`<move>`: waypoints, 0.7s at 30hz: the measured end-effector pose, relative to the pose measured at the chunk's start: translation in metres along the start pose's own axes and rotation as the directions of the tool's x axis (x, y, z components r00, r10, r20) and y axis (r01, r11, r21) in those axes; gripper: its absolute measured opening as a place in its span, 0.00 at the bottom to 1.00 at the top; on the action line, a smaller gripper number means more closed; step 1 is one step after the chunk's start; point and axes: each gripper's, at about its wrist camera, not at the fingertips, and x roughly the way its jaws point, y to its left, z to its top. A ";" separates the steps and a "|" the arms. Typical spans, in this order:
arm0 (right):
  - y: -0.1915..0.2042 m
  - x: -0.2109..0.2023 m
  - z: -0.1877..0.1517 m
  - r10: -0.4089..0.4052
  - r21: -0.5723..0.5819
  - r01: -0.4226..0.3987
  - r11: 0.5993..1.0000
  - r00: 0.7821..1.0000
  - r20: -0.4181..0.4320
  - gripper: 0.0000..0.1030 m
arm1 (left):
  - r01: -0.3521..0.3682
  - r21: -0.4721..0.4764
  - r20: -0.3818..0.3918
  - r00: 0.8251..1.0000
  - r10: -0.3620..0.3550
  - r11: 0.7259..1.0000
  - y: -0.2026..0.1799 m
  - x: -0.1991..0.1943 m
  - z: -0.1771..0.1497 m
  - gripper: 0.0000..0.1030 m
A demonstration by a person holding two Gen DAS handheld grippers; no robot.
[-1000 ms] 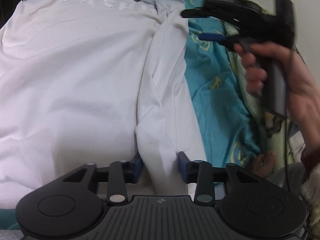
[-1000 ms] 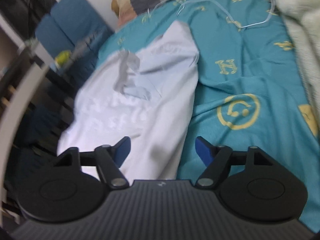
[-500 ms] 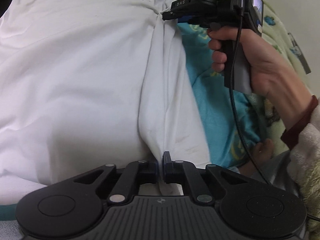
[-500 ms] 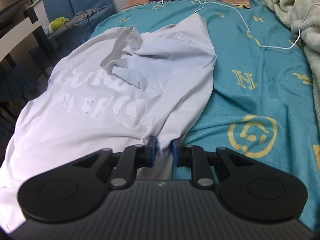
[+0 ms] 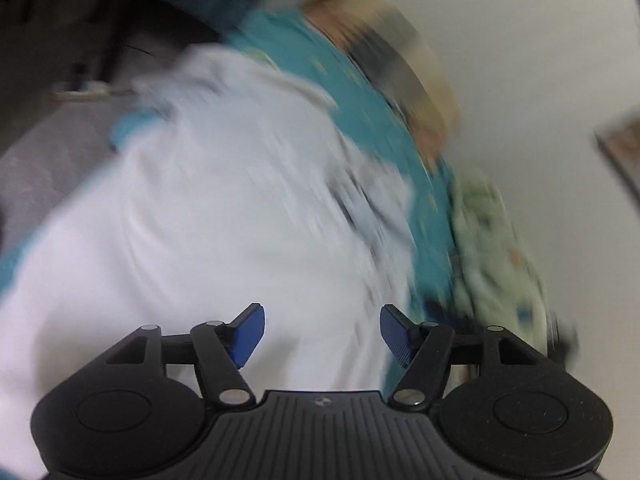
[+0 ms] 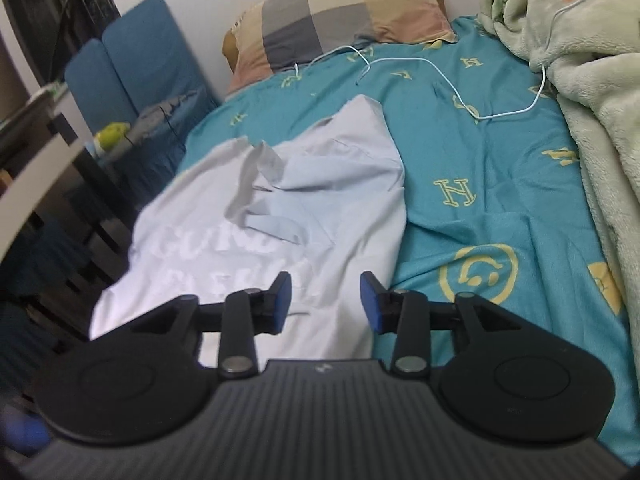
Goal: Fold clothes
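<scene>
**Q:** What room and surface are shown?

**A:** Bedroom, with a bed under a teal sheet printed with yellow letters and a smiley face. That sheet is the landmark for everything else. A checked pillow lies at its far end against the wall. A pale green fleece blanket is heaped along its right edge, and a thin white cable trails across it toward the blanket. Left of the sheet, off the bed, stands a blue chair.

**Q:** Where is the clothing?

**A:** A white T-shirt with pale lettering lies spread on the left half of the sheet. Its upper part is rumpled and its right side is folded in over the body.

**Q:** What are the grippers doing?

**A:** The right gripper hovers over the shirt's right fold. Its blue pads are partly apart, having just been opening, with nothing pinched between them. The left gripper view is heavily motion-blurred. Its blue pads stand wide apart, having just been opening, and grip nothing. The shirt fills the area beneath it, with the sheet beyond.
</scene>
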 end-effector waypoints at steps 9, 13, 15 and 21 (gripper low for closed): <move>0.021 0.010 -0.009 0.055 -0.012 -0.056 0.998 0.997 -0.049 0.52 | 0.054 -0.461 0.189 0.981 0.039 0.886 0.118 0.067 0.113 0.68; 0.031 0.021 -0.011 0.068 -0.052 -0.072 0.996 0.995 -0.067 0.52 | 0.067 -0.472 0.190 0.981 0.027 0.879 0.138 0.104 0.126 0.68; 0.035 0.025 -0.011 0.076 -0.065 -0.081 0.995 0.994 -0.073 0.52 | 0.093 -0.474 0.187 0.982 -0.003 0.875 0.145 0.120 0.132 0.68; 0.038 0.040 -0.011 0.101 -0.035 -0.105 0.994 0.989 -0.104 0.52 | 0.165 -0.492 0.232 0.971 -0.054 0.855 0.158 0.152 0.141 0.72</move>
